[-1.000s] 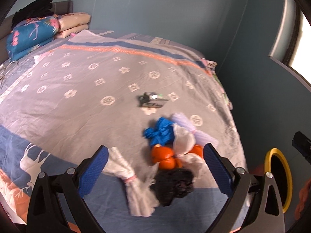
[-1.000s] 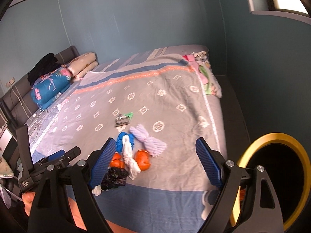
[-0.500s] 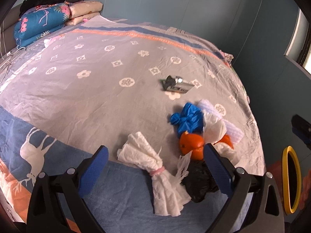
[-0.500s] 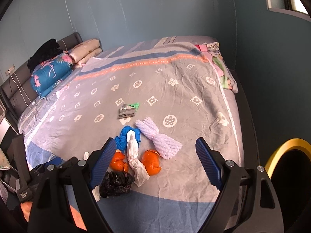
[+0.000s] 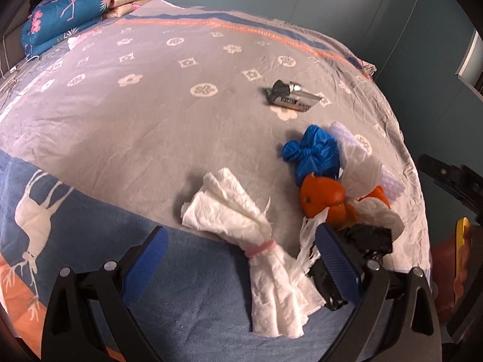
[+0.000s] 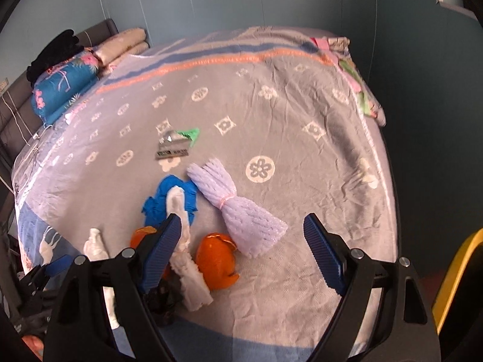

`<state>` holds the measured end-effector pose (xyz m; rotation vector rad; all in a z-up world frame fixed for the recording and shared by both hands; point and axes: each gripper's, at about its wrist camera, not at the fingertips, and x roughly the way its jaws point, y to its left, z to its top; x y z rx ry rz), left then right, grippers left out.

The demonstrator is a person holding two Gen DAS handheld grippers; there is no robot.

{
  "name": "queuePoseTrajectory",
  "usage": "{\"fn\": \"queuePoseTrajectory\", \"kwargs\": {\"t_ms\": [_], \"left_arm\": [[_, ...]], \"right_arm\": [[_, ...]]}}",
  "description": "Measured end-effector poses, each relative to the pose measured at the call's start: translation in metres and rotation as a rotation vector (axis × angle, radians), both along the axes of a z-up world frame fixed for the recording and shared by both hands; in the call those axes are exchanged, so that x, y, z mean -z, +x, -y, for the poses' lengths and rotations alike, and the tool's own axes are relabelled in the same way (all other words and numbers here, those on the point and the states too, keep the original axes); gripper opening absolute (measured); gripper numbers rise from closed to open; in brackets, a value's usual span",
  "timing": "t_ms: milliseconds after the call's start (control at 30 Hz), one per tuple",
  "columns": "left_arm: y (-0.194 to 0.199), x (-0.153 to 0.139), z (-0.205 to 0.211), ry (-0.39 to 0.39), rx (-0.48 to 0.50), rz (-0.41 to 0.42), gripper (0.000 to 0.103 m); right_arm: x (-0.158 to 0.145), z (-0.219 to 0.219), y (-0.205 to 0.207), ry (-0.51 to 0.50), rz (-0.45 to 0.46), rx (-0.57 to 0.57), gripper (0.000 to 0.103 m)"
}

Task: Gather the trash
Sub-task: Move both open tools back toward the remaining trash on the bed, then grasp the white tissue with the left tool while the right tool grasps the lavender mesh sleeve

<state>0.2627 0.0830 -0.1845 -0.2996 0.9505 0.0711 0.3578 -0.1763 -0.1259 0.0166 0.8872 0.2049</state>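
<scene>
Trash lies in a cluster near the foot of the bed. In the left wrist view my left gripper (image 5: 240, 242) stands open just above a white tissue bundle (image 5: 250, 229) tied with a pink band. To its right lie orange peel (image 5: 321, 196), a blue glove (image 5: 314, 154) and a black bag (image 5: 366, 239). In the right wrist view my right gripper (image 6: 243, 227) is open over a lilac foam net (image 6: 238, 206) and orange peel (image 6: 215, 261). A white tissue twist (image 6: 187, 265) lies by its left finger. A foil wrapper (image 6: 173, 146) lies farther up the bed.
The grey patterned bedspread (image 6: 302, 96) covers the bed. Folded blue quilt and pillows (image 5: 69, 15) sit at the headboard. A yellow-rimmed bin (image 6: 452, 274) stands past the bed's right edge. Teal walls surround the bed.
Both grippers have come down and closer to the trash cluster. The tissue bundle now sits between the left fingers; the lilac net and peel sit between the right fingers. Jaws kept their width.
</scene>
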Motion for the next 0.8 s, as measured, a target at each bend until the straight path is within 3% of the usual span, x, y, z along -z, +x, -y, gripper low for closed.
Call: {"fn": "queuePoseTrajectory", "kwargs": {"t_ms": [300, 433, 633, 800], "left_arm": [[0.011, 0.016, -0.003, -0.036, -0.002, -0.059, 0.094], [0.012, 0.020, -0.005, -0.080, -0.004, -0.075, 0.088], [0.014, 0.023, 0.001, -0.088, 0.013, -0.089, 0.071], [0.013, 0.024, 0.003, -0.073, 0.013, -0.102, 0.043]], "right_arm": [[0.038, -0.014, 0.035, -0.069, -0.059, -0.037, 0.074], [0.053, -0.019, 0.045, -0.089, -0.079, -0.057, 0.073], [0.066, -0.022, 0.054, -0.118, -0.096, -0.064, 0.067], [0.075, -0.025, 0.062, -0.144, -0.113, -0.079, 0.058]]}}
